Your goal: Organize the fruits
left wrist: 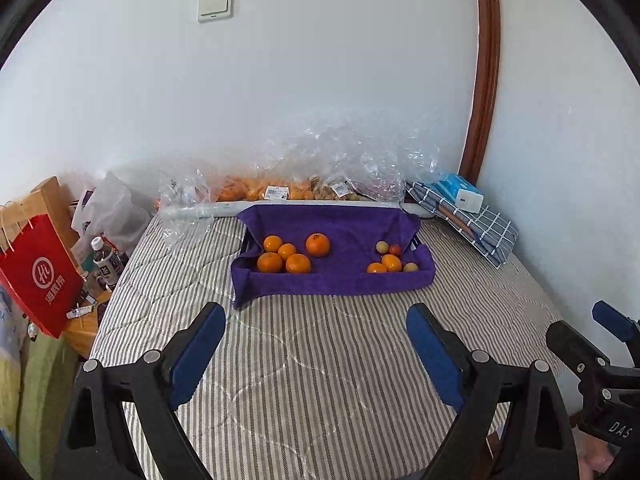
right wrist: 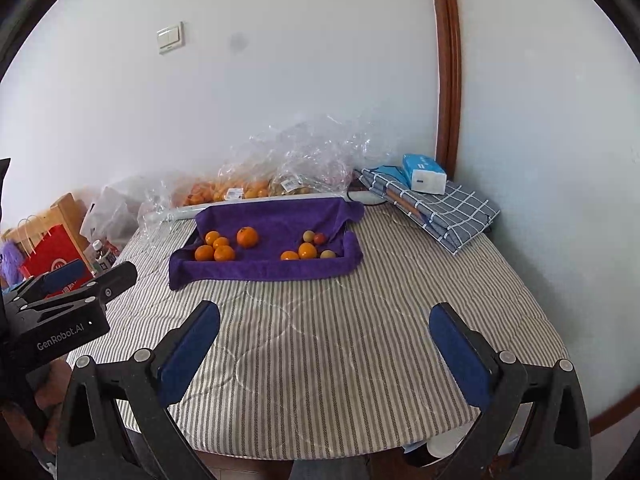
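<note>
A tray lined with a purple towel [left wrist: 344,280] [right wrist: 272,270] sits at the far side of a striped table. Several oranges [left wrist: 286,254] [right wrist: 222,246] lie in its left half. Its right half holds smaller fruits [left wrist: 390,260] [right wrist: 308,248]: two oranges, a small red one and two pale ones. My left gripper [left wrist: 316,320] is open and empty, low over the table in front of the tray. My right gripper [right wrist: 324,320] is open and empty, also short of the tray. Each gripper shows at the edge of the other's view.
Clear plastic bags of oranges [left wrist: 280,190] [right wrist: 240,188] lie against the wall behind the tray. A folded checked cloth [left wrist: 480,224] [right wrist: 444,208] with a blue tissue pack [right wrist: 424,172] is at the back right. A red paper bag [left wrist: 38,276] and bottles stand left of the table.
</note>
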{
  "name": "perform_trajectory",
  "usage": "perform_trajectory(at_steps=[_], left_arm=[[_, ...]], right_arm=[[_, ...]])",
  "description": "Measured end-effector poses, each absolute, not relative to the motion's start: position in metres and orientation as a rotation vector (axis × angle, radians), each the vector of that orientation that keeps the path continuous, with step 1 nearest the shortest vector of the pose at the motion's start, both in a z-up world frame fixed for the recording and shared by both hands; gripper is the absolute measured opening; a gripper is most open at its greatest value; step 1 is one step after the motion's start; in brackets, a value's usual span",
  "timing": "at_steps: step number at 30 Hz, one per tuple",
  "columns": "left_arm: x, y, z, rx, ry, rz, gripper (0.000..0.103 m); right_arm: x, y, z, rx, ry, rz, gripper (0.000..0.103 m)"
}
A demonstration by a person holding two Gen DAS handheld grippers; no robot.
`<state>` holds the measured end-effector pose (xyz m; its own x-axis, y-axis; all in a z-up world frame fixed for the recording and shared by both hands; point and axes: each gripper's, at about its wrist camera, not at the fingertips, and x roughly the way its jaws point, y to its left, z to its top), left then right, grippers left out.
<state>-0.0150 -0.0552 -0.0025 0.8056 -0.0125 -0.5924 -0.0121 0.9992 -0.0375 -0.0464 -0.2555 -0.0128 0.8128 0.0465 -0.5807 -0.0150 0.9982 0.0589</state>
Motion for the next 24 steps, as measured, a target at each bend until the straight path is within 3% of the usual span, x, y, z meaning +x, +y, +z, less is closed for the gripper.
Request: perform_trajectory(at_steps=[24], left_arm=[[-0.0157,-0.0488,-0.0045,-0.051,0.645,-0.003,0.092]], right_arm=[[-0.0493,-0.2505,-0.0076,0.035,0.612,0.012,0.103]])
